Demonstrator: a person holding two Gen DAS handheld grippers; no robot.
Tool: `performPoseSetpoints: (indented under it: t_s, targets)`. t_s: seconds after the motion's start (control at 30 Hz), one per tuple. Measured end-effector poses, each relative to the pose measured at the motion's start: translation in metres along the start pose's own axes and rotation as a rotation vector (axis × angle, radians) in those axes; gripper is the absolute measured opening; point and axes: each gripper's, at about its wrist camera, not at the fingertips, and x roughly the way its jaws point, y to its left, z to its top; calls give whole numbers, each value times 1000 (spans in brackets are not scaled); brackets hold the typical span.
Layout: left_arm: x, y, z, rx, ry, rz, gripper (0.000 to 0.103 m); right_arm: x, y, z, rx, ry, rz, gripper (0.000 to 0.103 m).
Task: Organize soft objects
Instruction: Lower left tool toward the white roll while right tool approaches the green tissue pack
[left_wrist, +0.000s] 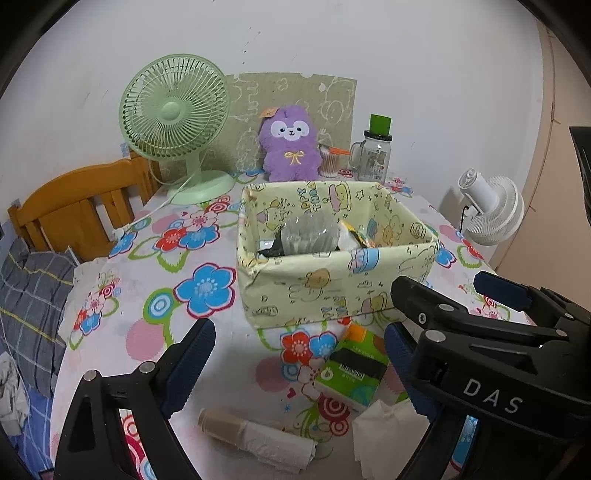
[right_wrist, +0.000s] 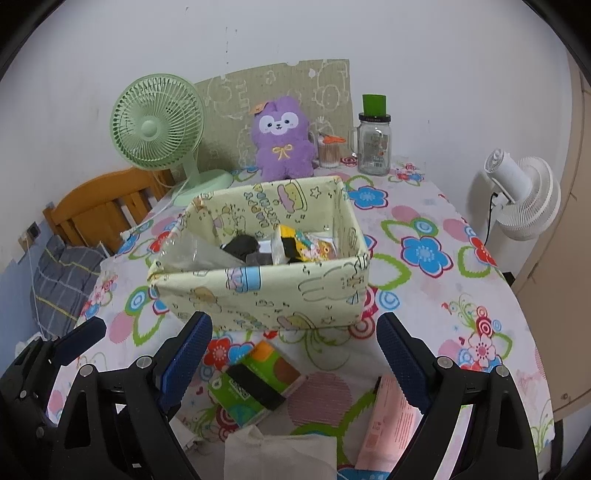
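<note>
A pale yellow cartoon-print box (left_wrist: 332, 291) (right_wrist: 266, 295) sits mid-table and holds a clear plastic bag (left_wrist: 308, 234), a black item (right_wrist: 242, 245) and small packets. A green tissue pack (left_wrist: 351, 373) (right_wrist: 255, 384) lies in front of it. A white tissue (left_wrist: 384, 432) (right_wrist: 280, 456), a roll of white bags (left_wrist: 255, 439) and a pink pack (right_wrist: 388, 424) lie nearer. My left gripper (left_wrist: 299, 354) is open and empty above the tissue pack. My right gripper (right_wrist: 293, 350) is open and empty, also over it. The right gripper shows at the right of the left wrist view (left_wrist: 461, 295).
A purple plush (left_wrist: 290, 144) (right_wrist: 282, 138), a green fan (left_wrist: 173, 118) (right_wrist: 157, 125), a glass jar (left_wrist: 373, 155) (right_wrist: 373, 144) and a cotton-swab cup (right_wrist: 328, 151) stand at the back. A white fan (right_wrist: 524, 199) stands off the right edge. A wooden bed frame (left_wrist: 77, 206) is left.
</note>
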Motion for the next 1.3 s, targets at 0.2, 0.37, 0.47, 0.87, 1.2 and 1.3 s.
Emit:
performPoseSetpoints:
  t_s: [0.2, 0.37, 0.47, 0.87, 1.2, 1.3]
  targets:
    - [0, 3, -11, -8, 6, 4, 94, 1, -1, -11, 3, 13, 4, 92]
    - [2, 5, -21, -20, 17, 10, 94, 3, -1, -21, -3, 35, 5, 92]
    - [3, 6, -26, -25, 24, 8, 94, 2, -1, -26, -12, 38, -1, 92]
    - [13, 9, -46, -31, 67, 4, 94, 13, -1, -45, -18, 74, -1, 92]
    - [22, 21, -61, -56, 107, 23, 94, 29, 9, -59, -35, 125, 9, 92]
    - [25, 25, -64, -64, 120, 29, 94, 31, 14, -60, -51, 133, 9, 92]
